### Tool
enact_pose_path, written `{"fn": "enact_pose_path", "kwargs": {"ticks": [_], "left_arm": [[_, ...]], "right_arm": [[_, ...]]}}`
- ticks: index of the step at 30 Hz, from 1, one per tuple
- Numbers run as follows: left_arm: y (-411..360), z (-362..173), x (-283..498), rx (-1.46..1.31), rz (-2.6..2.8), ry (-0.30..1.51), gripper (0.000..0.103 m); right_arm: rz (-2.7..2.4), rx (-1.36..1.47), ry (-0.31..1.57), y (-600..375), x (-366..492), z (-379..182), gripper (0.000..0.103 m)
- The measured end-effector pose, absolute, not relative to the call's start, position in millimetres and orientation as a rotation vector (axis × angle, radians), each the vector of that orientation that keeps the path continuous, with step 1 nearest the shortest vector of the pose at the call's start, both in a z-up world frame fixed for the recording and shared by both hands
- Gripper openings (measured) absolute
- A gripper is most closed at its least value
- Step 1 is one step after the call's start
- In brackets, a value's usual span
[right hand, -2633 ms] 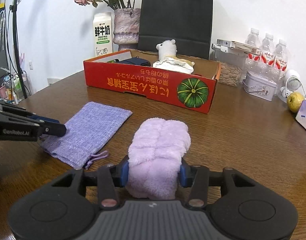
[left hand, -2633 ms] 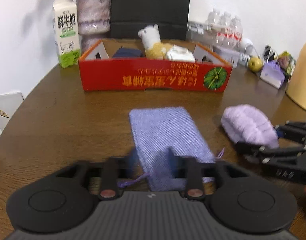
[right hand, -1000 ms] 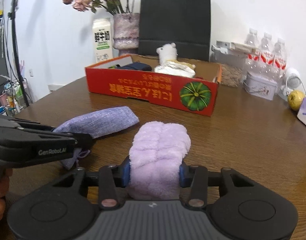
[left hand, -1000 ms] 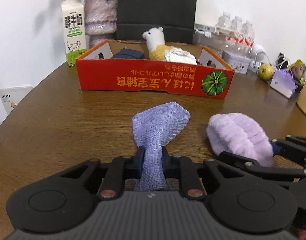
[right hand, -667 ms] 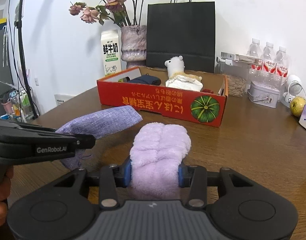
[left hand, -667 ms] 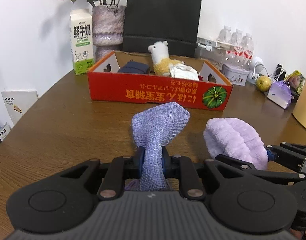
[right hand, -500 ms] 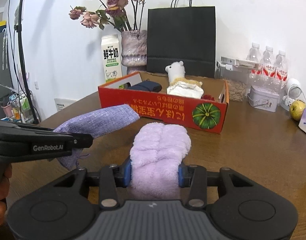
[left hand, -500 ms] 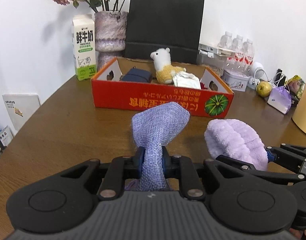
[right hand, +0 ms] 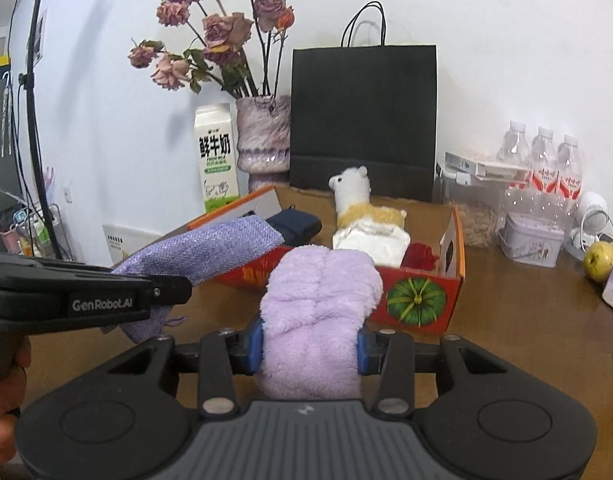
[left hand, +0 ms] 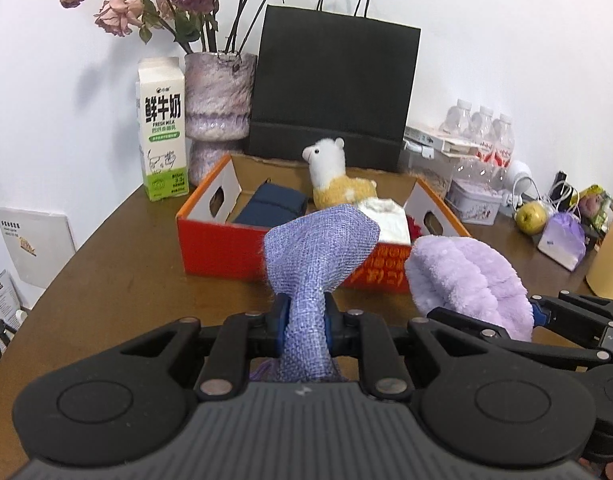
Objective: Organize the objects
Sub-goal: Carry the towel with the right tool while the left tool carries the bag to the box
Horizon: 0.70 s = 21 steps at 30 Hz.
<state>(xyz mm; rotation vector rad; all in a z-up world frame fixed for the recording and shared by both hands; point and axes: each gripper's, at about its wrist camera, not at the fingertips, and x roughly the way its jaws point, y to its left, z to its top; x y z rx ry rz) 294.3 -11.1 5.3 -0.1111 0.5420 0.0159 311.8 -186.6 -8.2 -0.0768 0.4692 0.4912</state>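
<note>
My left gripper [left hand: 305, 318] is shut on a purple woven pouch [left hand: 320, 248] and holds it in the air in front of the red cardboard box [left hand: 214, 246]. My right gripper [right hand: 309, 344] is shut on a fluffy lilac towel [right hand: 320, 292], also lifted, just right of the pouch. The towel also shows in the left wrist view [left hand: 466, 280], and the pouch in the right wrist view [right hand: 210, 250]. The box [right hand: 418, 298] holds a white alpaca plush [left hand: 330, 178], a dark blue case [left hand: 270, 208], a folded white cloth [right hand: 372, 240] and a red item [right hand: 420, 256].
Behind the box stand a milk carton [left hand: 161, 128], a vase of dried roses [left hand: 220, 96] and a black paper bag [left hand: 332, 88]. At the right are water bottles [right hand: 554, 160], a tin [right hand: 532, 240], an apple [right hand: 600, 256] and a small purple bag [left hand: 562, 236]. The table is brown wood [left hand: 106, 280].
Both grippers have risen and moved toward the box with the pouch and towel held. The box interior now shows from higher up.
</note>
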Motion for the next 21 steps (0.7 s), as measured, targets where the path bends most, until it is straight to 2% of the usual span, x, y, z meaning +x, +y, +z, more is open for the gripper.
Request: {"fn": "enact_pose_path", "kwargs": {"ticks": [21], "left_arm": [[-2.6, 22.3, 394.3, -0.163, -0.006, 0.464, 0.017]], "right_arm": [[0.473, -0.015, 0.412, -177.7, 408.2, 6.0, 0.04]]}}
